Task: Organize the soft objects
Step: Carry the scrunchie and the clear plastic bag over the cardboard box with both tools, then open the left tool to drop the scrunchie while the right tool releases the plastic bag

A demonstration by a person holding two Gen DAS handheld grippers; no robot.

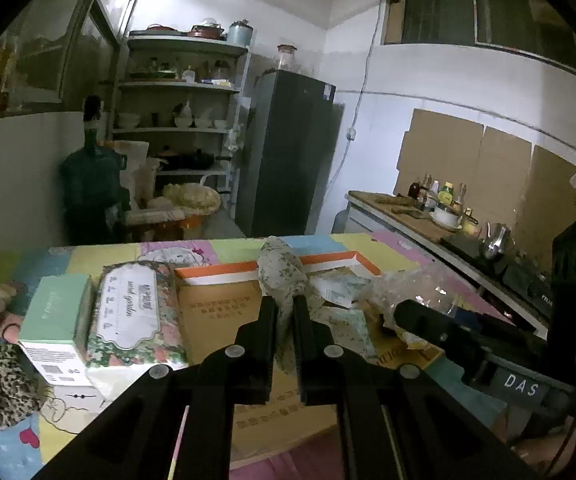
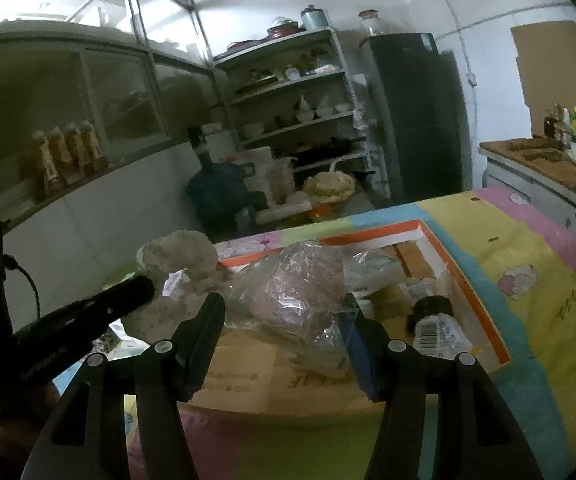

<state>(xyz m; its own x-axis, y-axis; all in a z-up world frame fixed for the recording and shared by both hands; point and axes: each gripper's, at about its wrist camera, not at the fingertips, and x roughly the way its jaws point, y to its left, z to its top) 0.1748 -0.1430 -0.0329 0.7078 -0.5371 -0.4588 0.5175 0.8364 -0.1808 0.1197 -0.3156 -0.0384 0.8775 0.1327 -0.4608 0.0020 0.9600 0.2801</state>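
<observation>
Pinching speckled cloth point(image 1: 277, 276) tight in left gripper point(image 1: 285, 308). Clamping clear plastic bag point(image 2: 296, 300) between right gripper point(image 2: 285, 312) pads. Seen only from left wrist: tissue pack point(image 1: 133, 312), green box point(image 1: 57, 320).

Left tongs point(image 1: 284, 312) pinch a speckled cloth point(image 1: 281, 276) above the cardboard box point(image 1: 223, 316).

A rolled soft cloth point(image 1: 281, 276), pale grey-beige with small dark speckles, is showing beside a shallow cardboard box point(image 1: 340, 259) rimmed in orange and white. The table's quilted cover point(image 2: 536, 280) is displaying pastel patches of yellow, pink, blue and green, while a rectangular tissue pack point(image 1: 131, 312) is wearing a green-and-pink floral print.
</observation>
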